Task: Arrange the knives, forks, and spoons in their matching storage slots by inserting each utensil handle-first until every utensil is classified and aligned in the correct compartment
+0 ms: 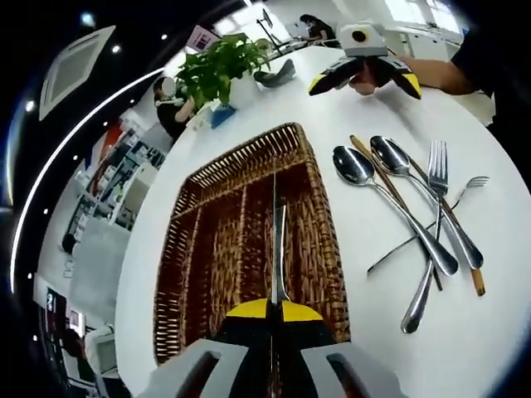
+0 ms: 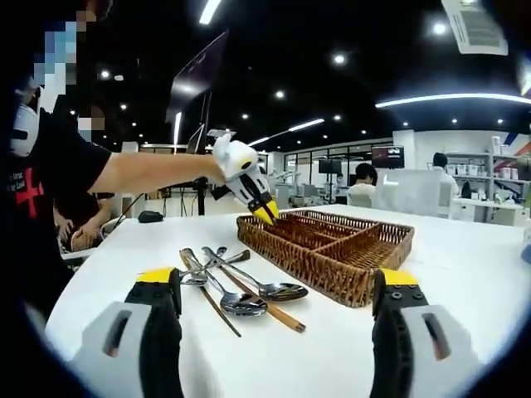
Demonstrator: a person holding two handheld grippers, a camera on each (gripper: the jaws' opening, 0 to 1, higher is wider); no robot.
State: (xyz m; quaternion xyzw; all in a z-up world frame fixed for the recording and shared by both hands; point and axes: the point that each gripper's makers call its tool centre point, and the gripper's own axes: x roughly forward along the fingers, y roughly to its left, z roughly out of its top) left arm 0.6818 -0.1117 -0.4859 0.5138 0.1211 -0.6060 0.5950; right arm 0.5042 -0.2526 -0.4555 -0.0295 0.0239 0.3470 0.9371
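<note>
The likeliest slip, as I judge it, is the knife pivoting or sliding in its thin pinch as it goes down, so it snags the weave or a divider and lands in the wrong slot of the wicker tray. The left gripper is closed tight on the knife, which runs straight ahead of it over the tray's compartments. The right gripper stands wide open, holding nothing, resting low over the desk; ahead of it and toward its left jaw lie the spoons and forks, crossed over a wooden-handled utensil.
</note>
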